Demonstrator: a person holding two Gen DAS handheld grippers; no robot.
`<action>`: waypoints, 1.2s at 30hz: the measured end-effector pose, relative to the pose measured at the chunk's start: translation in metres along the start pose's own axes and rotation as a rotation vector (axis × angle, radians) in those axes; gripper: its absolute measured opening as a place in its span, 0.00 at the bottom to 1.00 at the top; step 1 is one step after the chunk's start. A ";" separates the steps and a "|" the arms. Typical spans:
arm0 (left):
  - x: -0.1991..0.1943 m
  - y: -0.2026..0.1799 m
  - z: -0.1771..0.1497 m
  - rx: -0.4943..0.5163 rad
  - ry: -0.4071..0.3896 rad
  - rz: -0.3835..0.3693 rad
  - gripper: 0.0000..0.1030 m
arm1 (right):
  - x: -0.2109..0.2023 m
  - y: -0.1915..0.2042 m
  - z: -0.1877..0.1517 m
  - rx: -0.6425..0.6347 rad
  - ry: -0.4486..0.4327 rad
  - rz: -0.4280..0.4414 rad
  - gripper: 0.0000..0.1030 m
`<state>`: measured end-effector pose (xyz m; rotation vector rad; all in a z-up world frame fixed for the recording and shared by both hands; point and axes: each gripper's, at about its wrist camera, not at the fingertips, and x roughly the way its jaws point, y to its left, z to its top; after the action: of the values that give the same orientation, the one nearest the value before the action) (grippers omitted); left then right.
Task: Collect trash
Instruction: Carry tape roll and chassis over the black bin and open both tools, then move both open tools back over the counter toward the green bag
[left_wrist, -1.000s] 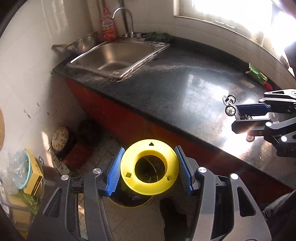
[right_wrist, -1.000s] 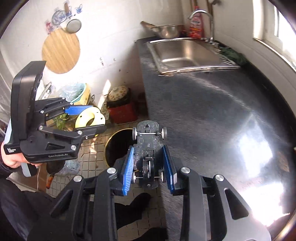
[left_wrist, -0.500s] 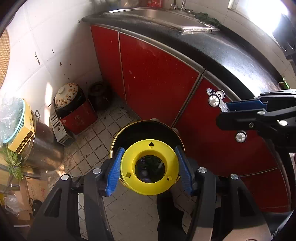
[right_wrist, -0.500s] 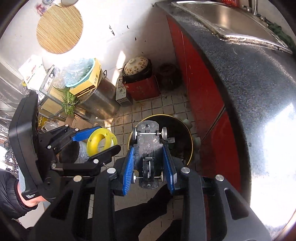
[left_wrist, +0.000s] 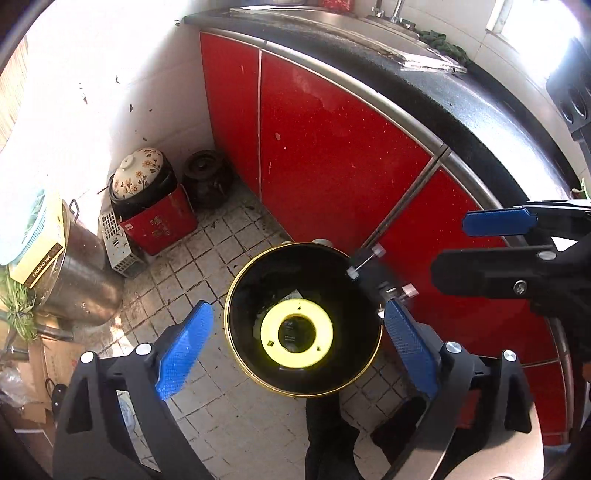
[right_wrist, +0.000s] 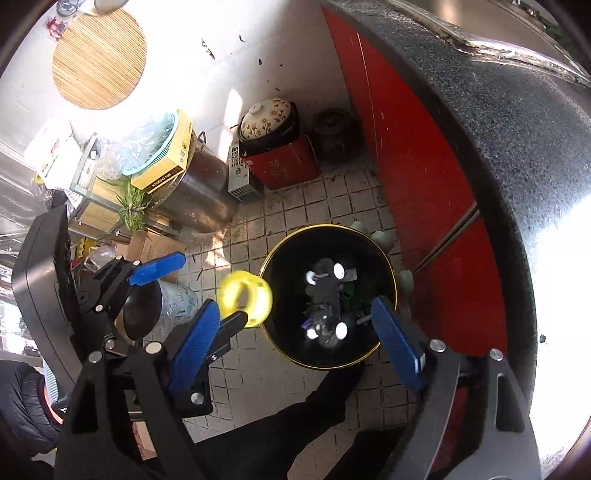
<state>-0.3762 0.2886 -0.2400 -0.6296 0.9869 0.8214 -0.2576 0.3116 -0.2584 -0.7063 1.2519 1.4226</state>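
A round black trash bin with a gold rim (left_wrist: 236, 280) (right_wrist: 388, 266) stands on the tiled floor below both grippers. My left gripper (left_wrist: 297, 339) is open; the yellow ring (left_wrist: 296, 335) is free of it, over the bin's mouth. In the right wrist view the ring (right_wrist: 244, 298) is blurred in the air by the bin's left rim. My right gripper (right_wrist: 291, 343) is open; the black toy car chassis with white wheels (right_wrist: 327, 301) is loose over the bin. It also shows in the left wrist view (left_wrist: 373, 275) at the bin's right rim.
Red cabinet doors (left_wrist: 332, 147) under a dark counter (right_wrist: 517, 147) stand right of the bin. A flowered pot on a red box (left_wrist: 147, 206), a steel pot (left_wrist: 77, 280) and cardboard clutter crowd the left corner. A person's dark leg (left_wrist: 328, 435) is below.
Both grippers have swung down from the counter to over the bin and opened. The yellow ring and the toy car chassis have left the jaws and are dropping.
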 end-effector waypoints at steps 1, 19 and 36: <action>0.000 0.001 -0.001 -0.008 0.006 -0.004 0.88 | -0.002 0.000 0.000 0.002 0.000 0.004 0.79; -0.070 -0.122 0.037 0.352 -0.150 -0.076 0.92 | -0.180 -0.067 -0.078 0.106 -0.302 -0.094 0.79; -0.130 -0.489 0.018 1.004 -0.236 -0.550 0.94 | -0.406 -0.243 -0.363 0.623 -0.506 -0.628 0.83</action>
<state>-0.0016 -0.0064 -0.0690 0.0853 0.8171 -0.1319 0.0031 -0.1883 -0.0647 -0.2379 0.8781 0.5796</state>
